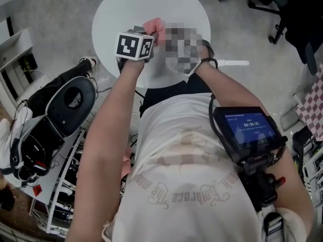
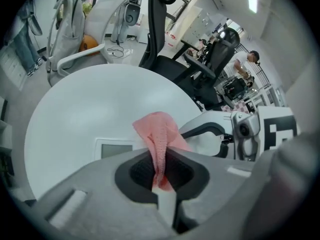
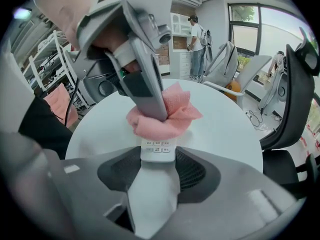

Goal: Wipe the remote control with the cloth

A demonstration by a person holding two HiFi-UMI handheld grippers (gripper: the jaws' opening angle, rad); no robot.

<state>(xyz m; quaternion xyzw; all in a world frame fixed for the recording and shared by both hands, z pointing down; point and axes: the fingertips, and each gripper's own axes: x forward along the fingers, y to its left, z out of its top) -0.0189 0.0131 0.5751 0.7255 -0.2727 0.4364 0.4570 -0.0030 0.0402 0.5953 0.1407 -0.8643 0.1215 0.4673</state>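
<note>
Pink cloth (image 3: pixel 165 115) meets white remote (image 3: pixel 158 150) over the near part of a round white table (image 1: pixel 121 14), close to the edge nearest the person. The left gripper (image 2: pixel 160 171) has its jaws pinched tight on a fold of the cloth, and the rest of the fabric bunches out beyond the tips. It angles down from the upper left of the right gripper view and presses that bunch onto the far end of the remote.

The right gripper (image 3: pixel 157 156) holds the remote's near end, its jaws standing wide with a pad against each long side. Two rows of small buttons show just ahead of the jaws, right where the cloth begins. From the left gripper view, a pale end of the remote with a grey window sticks out to the left of the cloth. Whether the remote rests on the tabletop or is held just above it cannot be told.

In the head view the marker cube (image 1: pixel 135 45) on the left gripper sits above the table's near edge, with the cloth just beyond it. A screen (image 1: pixel 250 130) glowing blue is strapped to the person's right forearm. Black chairs (image 2: pixel 165 34) stand beyond the table's far edge.
</note>
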